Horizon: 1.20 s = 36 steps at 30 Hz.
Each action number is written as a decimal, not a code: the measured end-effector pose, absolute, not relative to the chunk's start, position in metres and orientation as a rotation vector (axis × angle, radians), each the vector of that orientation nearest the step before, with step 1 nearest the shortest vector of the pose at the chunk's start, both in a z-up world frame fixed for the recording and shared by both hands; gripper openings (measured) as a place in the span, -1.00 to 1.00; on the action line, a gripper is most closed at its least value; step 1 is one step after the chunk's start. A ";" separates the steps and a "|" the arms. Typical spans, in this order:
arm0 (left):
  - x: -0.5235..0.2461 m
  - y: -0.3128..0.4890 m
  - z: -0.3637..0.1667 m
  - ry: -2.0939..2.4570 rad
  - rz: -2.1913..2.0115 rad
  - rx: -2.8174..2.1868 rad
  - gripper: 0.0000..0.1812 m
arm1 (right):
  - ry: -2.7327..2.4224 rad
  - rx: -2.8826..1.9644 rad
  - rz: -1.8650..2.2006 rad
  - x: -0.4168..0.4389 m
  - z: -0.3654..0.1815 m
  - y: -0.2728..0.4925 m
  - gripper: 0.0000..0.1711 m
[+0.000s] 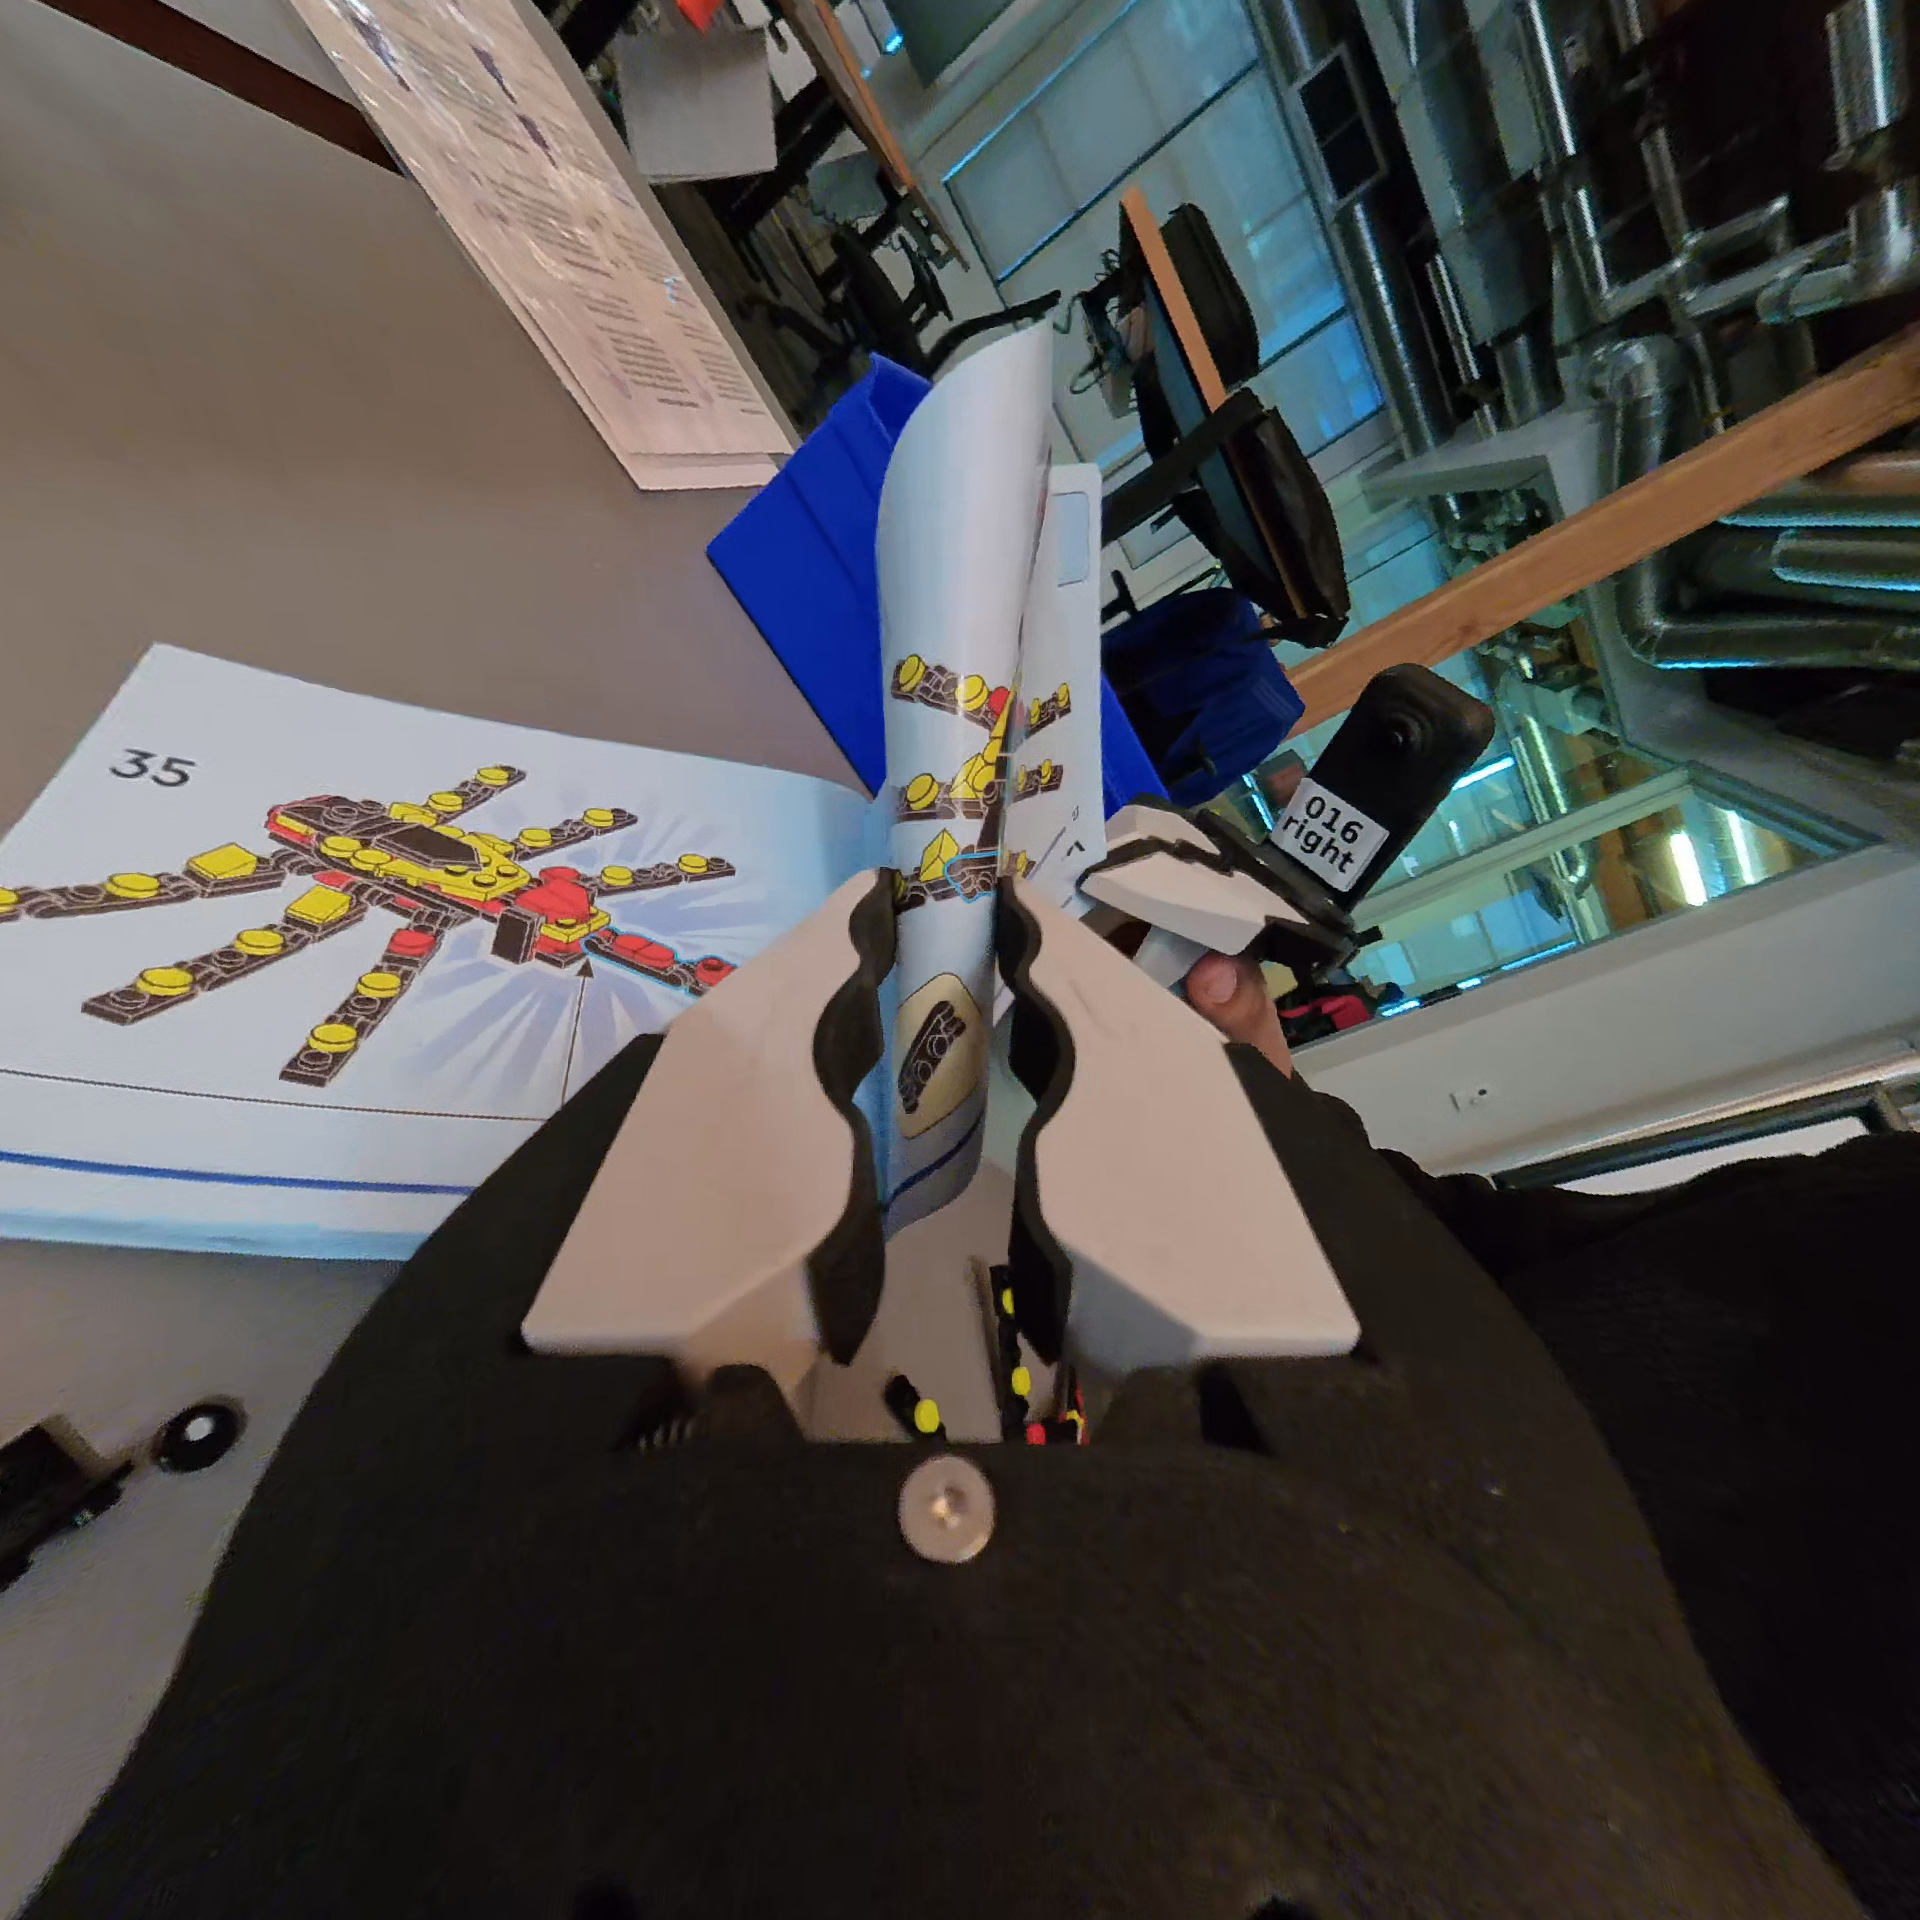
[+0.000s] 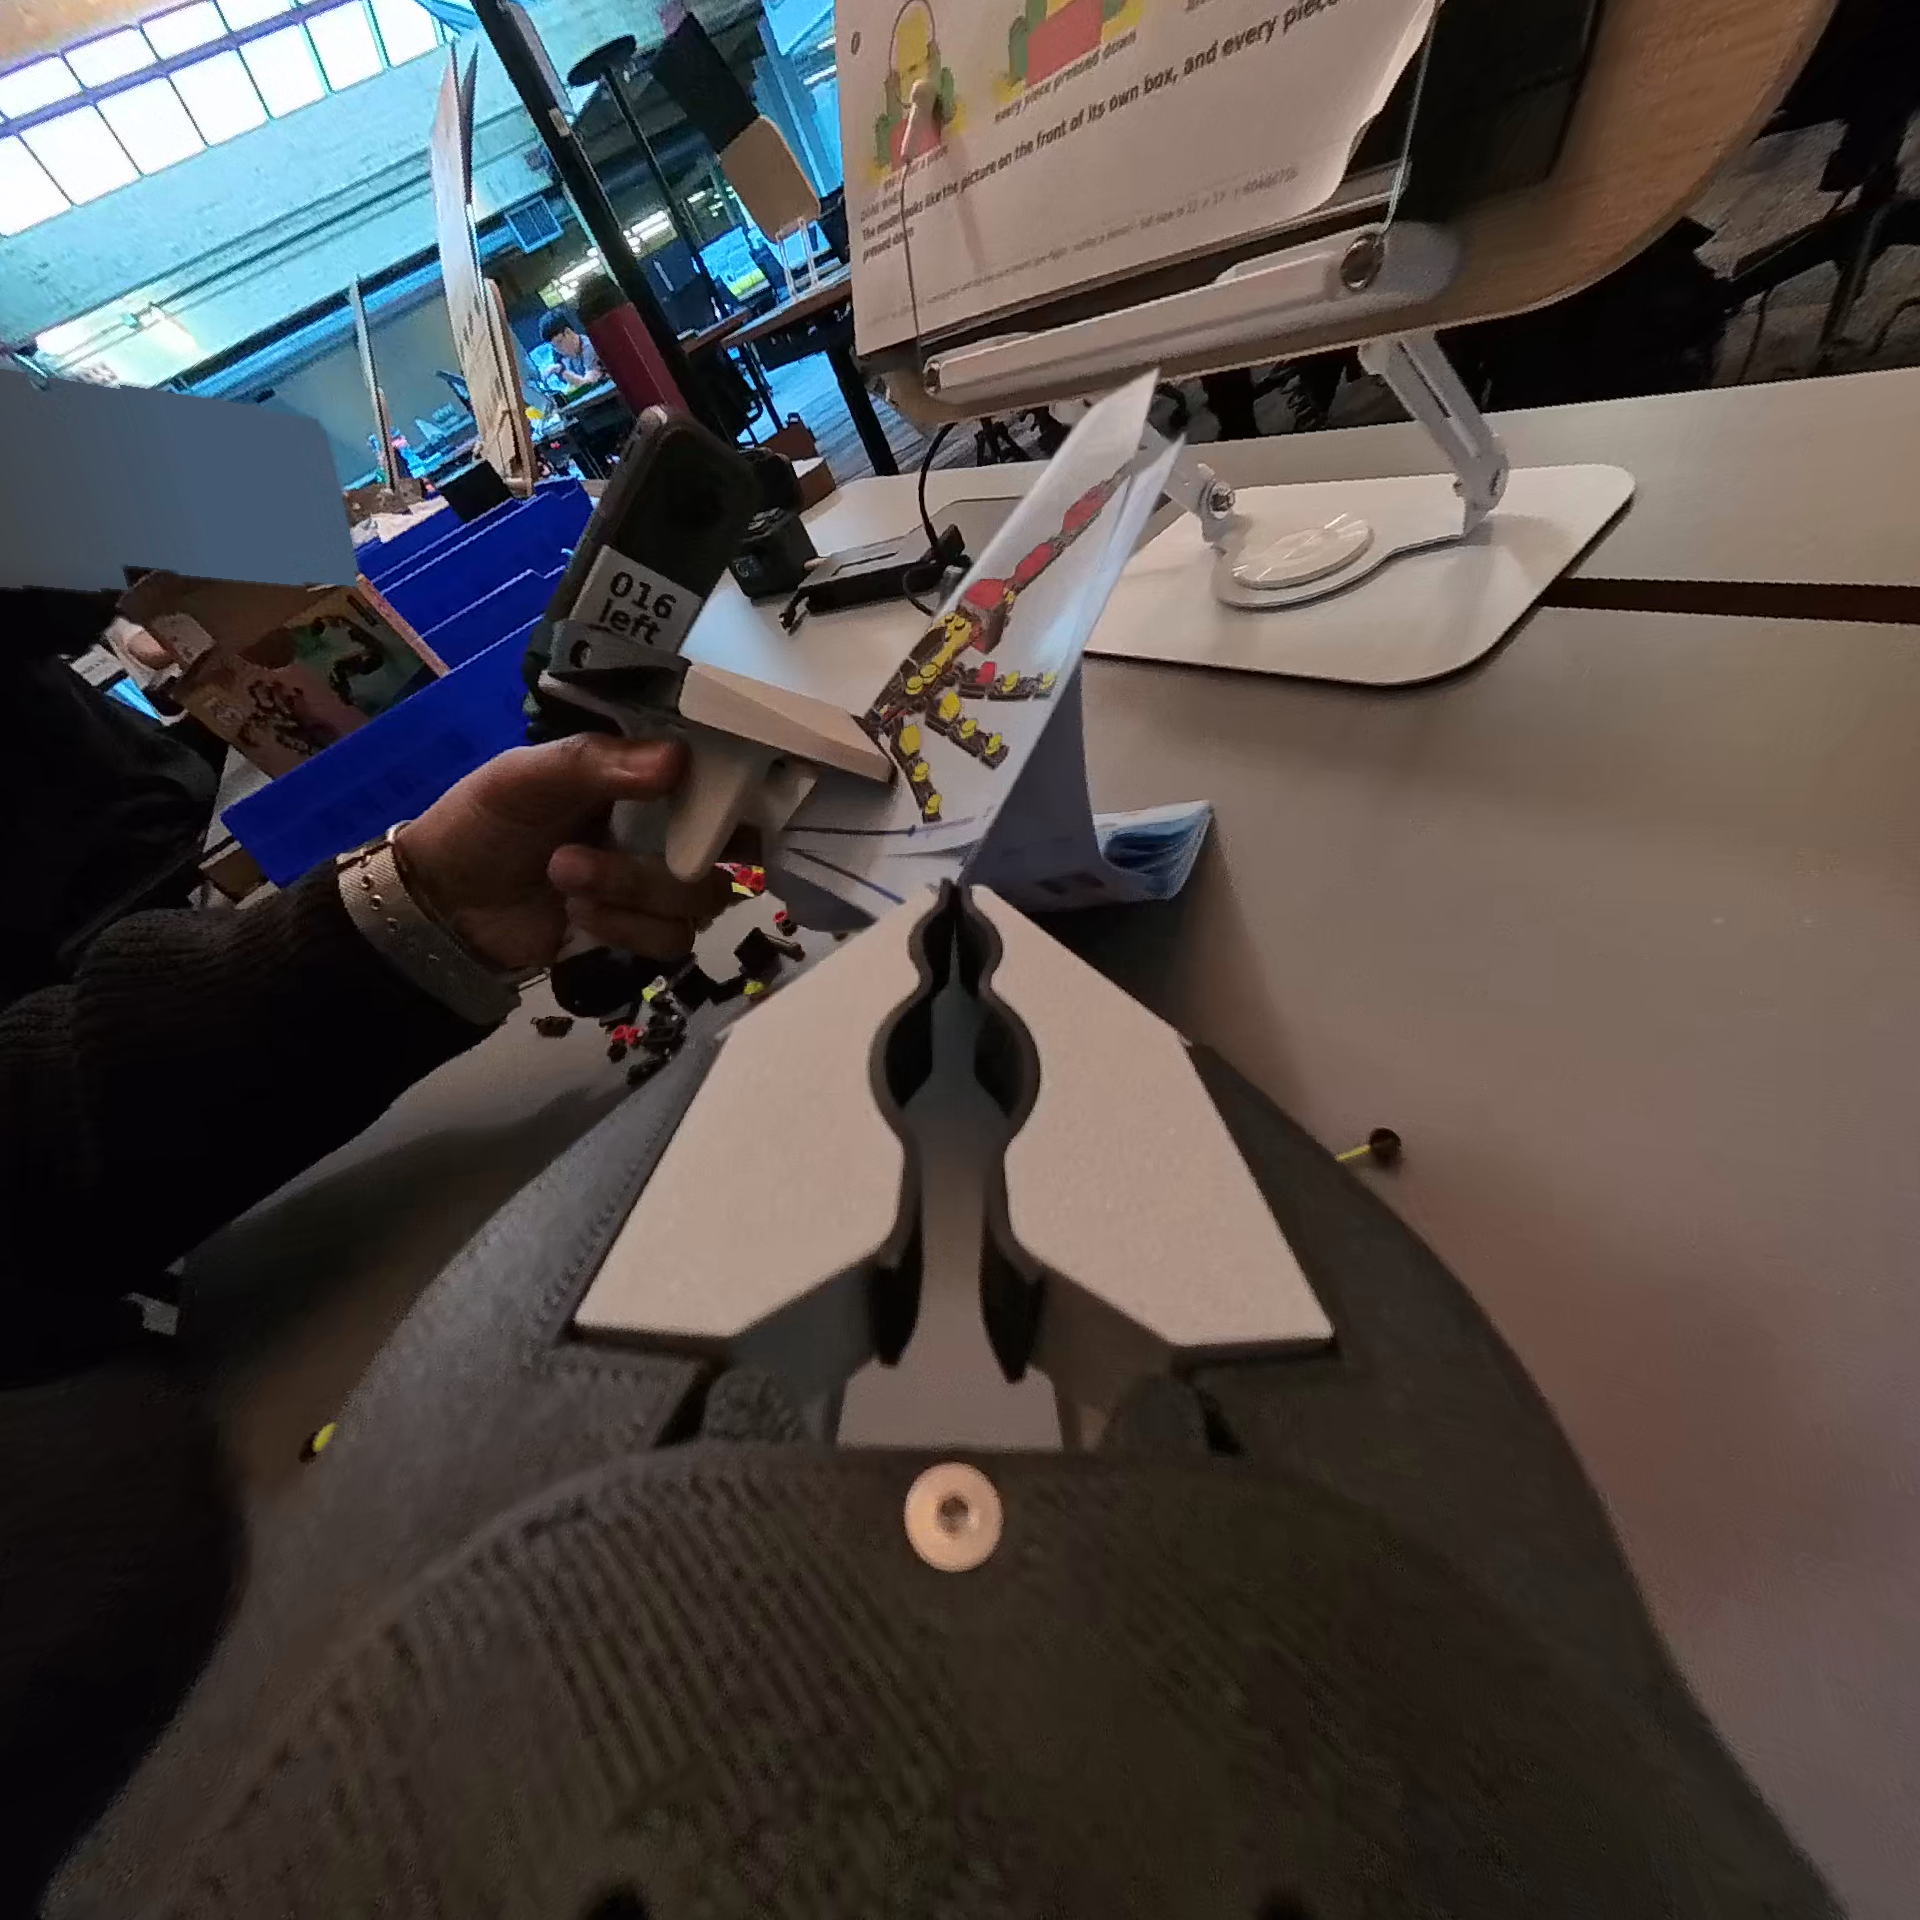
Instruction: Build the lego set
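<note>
The lego instruction booklet (image 1: 343,935) lies open on the grey table, with a picture of a yellow, red and black model. Several of its pages (image 1: 956,644) stand up curled. My left gripper (image 1: 945,888) is slightly open, one jaw on each side of these raised pages. My right gripper (image 2: 951,904) is shut on the lower edge of a raised page (image 2: 997,665). It also shows in the left wrist view (image 1: 1143,883), right of the pages. Loose small lego pieces (image 2: 665,1008) lie under the left gripper (image 2: 831,764).
A blue bin (image 1: 810,561) stands behind the booklet, with more blue bins (image 2: 416,748) and a cardboard box (image 2: 281,665) at the left. A white document stand (image 2: 1351,561) holds a printed sheet. Small black parts (image 1: 197,1434) and stray pieces (image 2: 1371,1148) lie on the table. Tip to tip, the grippers are about 6 cm apart.
</note>
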<state>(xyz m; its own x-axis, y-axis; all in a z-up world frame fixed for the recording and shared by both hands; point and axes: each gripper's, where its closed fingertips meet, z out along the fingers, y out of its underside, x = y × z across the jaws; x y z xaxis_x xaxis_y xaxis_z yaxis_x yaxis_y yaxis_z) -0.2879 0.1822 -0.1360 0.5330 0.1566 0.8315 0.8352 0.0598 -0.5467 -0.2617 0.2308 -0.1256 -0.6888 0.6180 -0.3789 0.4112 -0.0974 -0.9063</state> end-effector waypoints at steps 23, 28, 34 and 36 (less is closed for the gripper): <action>-0.292 0.173 -0.148 -1.063 -0.095 -1.645 -0.40 | -2.086 -1.176 1.777 -0.276 -0.136 0.198 -1.00; -0.319 0.123 -0.150 -1.185 0.046 -1.565 -0.80 | -2.060 -1.186 1.760 -0.276 -0.132 0.207 -1.00; -0.330 0.089 -0.159 -1.264 0.026 -1.491 -1.00 | -2.031 -1.225 1.725 -0.277 -0.134 0.221 -1.00; -0.328 0.090 -0.161 -1.245 0.014 -1.508 -1.00 | -2.026 -1.229 1.711 -0.278 -0.135 0.224 -1.00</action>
<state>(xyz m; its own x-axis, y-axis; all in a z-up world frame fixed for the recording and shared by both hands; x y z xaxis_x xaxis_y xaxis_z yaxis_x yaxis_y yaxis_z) -0.3278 0.0899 -0.1605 0.4428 0.6816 0.5826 0.6684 0.1821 -0.7211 -0.2777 0.2241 -0.1348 -0.6268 0.7030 -0.3360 0.4491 -0.0264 -0.8931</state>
